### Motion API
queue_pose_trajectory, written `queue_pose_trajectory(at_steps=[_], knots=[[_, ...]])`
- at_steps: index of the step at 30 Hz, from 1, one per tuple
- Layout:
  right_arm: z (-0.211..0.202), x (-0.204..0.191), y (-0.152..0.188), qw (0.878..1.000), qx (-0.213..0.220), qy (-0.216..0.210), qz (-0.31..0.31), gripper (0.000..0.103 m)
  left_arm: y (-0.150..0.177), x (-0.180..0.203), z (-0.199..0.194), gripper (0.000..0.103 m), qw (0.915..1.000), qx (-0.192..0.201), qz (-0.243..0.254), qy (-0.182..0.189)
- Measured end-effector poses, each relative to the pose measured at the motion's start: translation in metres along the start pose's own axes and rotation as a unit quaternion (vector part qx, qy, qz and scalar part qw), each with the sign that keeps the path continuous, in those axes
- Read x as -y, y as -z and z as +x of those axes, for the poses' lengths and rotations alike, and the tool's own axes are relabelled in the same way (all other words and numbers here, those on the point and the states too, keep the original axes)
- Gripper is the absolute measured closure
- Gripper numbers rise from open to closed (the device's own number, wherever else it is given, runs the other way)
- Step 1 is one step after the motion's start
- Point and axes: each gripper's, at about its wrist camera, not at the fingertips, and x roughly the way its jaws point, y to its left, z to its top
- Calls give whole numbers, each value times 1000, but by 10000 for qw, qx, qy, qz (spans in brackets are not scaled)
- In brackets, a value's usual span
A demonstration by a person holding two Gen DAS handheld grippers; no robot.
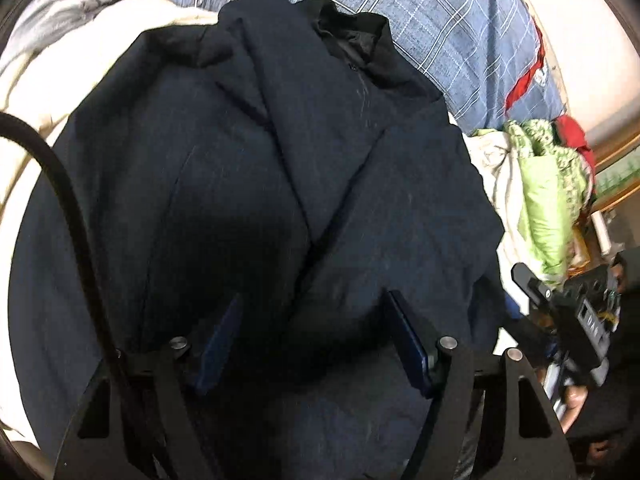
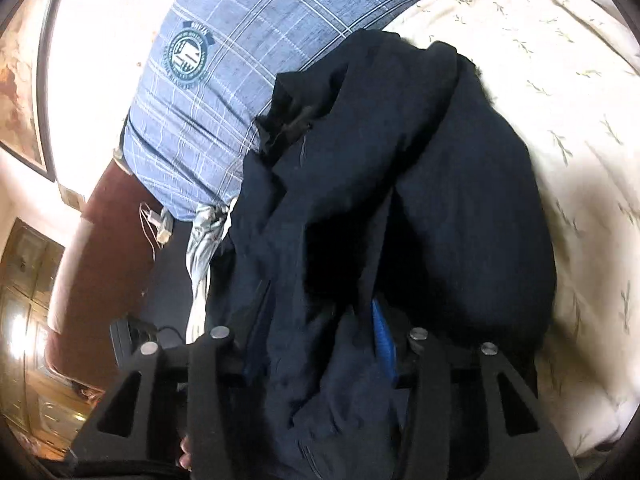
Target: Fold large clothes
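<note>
Dark navy cloth jacket lies collar-away, lengthwise ahead; left gripper spread above hem, right gripper bunching fabric (grip unclear).

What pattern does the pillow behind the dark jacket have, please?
Blue with a white and dark plaid check on the pillow, clearest in the right wrist view.

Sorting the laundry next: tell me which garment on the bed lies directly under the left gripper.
The dark navy jacket; the bright green garment sits off to the right, beyond its edge.
</note>
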Motion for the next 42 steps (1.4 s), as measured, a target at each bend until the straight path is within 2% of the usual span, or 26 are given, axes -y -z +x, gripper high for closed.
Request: queue_pose_trajectory(at_steps=[1,2,3,5,6,7,9,11,13,15,16,17,20,24,25,26,28,30,31,32,33,34,35,37,40,42], knots=[[3,-2,2,10000,-41,-4,-14,46,2,-3,1,32,10000,-61,-44,45],[7,-3,3,9999,-118,-43,-10,45,2,-4,5,32,9999,-127,-55,26],[3,-6,2,9999,-14,135,-66,46,3,-7,5,34,9999,-122,-63,-54],[-34,-21,-5,9926,968,581,-439,47,1,-8,4,35,9999,-76,-120,-44],[-45,-25,-9,9899,1195,592,-491,45,0,-9,3,35,9998,-75,-160,11],[-50,-25,-12,9899,1249,446,-494,37,0,-11,2,36,9998,-96,-172,41],[-41,-21,-10,9940,1023,60,-376,35,2,-10,2,39,9999,-91,-139,3],[-10,-16,-4,9990,345,-227,-176,35,1,-8,2,40,9998,-122,-167,67],[22,-10,2,9997,-195,-127,0,35,1,-8,2,40,9997,-111,-193,42],[48,-4,6,9985,-536,27,126,41,1,-6,2,48,9998,-88,-147,-31],[59,-3,7,9977,-649,68,167,54,1,-4,2,59,9999,-51,-108,-92],[65,-4,7,9974,-666,230,139,79,1,-3,1,69,9999,-29,-61,-95],[56,-16,5,9987,-334,368,-119,94,3,-2,-13,86,9999,109,-21,72],[25,-35,7,9988,57,-94,-484,96,5,-9,-38,92,9970,247,-281,680],[21,-35,10,9987,49,-89,-492,96,7,-15,-39,95,9953,216,-430,837],[20,-32,12,9988,24,49,-478,96,8,-17,-38,92,9955,178,-429,821],[31,-19,18,9989,-225,200,-350,97,11,-15,-27,86,9993,69,-301,222],[43,-10,21,9987,-428,232,-170,97,11,-12,-23,71,9997,111,-156,-159],[44,-8,20,9986,-507,126,-91,96,10,-12,-25,54,9995,177,-154,-229],[40,-7,19,9992,-397,90,12,85,10,-11,-28,45,9993,288,-168,-164],[35,-10,17,9997,-257,55,-5,74,10,-9,-31,42,9992,357,-151,-72],[30,-13,16,9999,-130,-2,-78,38,11,-5,-32,40,9992,378,-100,51],[27,-17,15,9999,-5,1,-161,26,12,-2,-33,40,9992,379,-45,93],[28,-20,18,9994,-150,-5,-300,26,14,4,-26,40,9995,285,126,-1],[46,-17,20,9993,-325,-101,-130,28,12,7,-12,41,9996,223,101,-134],[59,-16,17,9992,-373,59,-103,35,10,7,-3,47,9994,226,127,-237]])
